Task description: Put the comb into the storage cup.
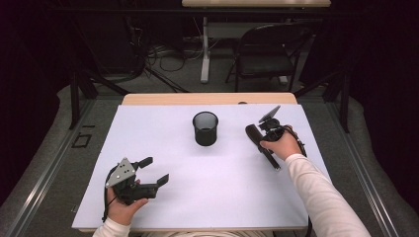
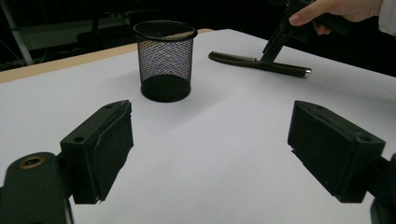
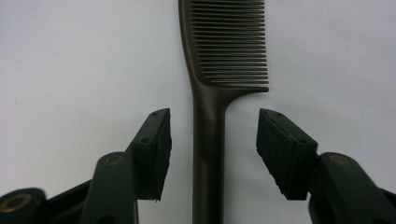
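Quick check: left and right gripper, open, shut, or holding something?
Left gripper: open, nothing between the jaws.
Right gripper: open, astride the comb handle, pads not touching.

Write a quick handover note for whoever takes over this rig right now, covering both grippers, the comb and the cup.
Right gripper: jaws open on either side of the comb handle, not yet pressing it.
Left gripper: open, empty, near the front edge of the table.
Comb lies flat on the white sheet, right of the mesh cup. Cup stands upright, looks empty.
Done: right gripper lined up on the handle.
Left: close on the comb and lift it; probably into the cup.
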Motion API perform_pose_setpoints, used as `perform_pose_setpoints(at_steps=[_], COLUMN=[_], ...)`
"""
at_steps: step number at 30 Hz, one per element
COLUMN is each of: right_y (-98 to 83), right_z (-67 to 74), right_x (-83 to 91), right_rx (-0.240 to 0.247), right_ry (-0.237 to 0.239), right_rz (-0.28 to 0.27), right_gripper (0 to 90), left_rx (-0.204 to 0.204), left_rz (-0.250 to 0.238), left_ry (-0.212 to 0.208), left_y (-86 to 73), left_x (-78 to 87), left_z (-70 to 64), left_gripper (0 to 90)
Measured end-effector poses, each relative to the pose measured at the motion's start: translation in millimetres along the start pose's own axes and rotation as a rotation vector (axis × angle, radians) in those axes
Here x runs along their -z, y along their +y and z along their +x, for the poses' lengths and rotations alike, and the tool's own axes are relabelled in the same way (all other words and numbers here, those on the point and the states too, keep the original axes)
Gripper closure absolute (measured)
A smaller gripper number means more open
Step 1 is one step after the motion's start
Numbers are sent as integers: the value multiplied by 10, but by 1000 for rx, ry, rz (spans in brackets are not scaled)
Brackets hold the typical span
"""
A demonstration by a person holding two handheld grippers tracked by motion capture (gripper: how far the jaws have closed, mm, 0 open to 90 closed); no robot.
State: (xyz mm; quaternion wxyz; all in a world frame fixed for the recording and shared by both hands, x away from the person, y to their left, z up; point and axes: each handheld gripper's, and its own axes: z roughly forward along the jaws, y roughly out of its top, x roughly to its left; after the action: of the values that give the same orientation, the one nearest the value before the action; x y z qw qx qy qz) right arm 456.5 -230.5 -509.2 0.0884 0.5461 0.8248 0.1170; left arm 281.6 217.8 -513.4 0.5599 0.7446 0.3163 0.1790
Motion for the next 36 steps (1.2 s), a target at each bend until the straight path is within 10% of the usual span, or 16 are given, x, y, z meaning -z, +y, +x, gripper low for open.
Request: perform_pose_setpoints(at_steps=[36], right_y=[-43], right_z=[-48], right_x=[-129], right_rx=[-78], right_ry=[43], right_rz=[57], right_gripper=[681], left_rx=[3], left_rz=[7], left_ry=[4], left_y=[-6], left_x=[-9], left_z=[8], left_gripper=[142])
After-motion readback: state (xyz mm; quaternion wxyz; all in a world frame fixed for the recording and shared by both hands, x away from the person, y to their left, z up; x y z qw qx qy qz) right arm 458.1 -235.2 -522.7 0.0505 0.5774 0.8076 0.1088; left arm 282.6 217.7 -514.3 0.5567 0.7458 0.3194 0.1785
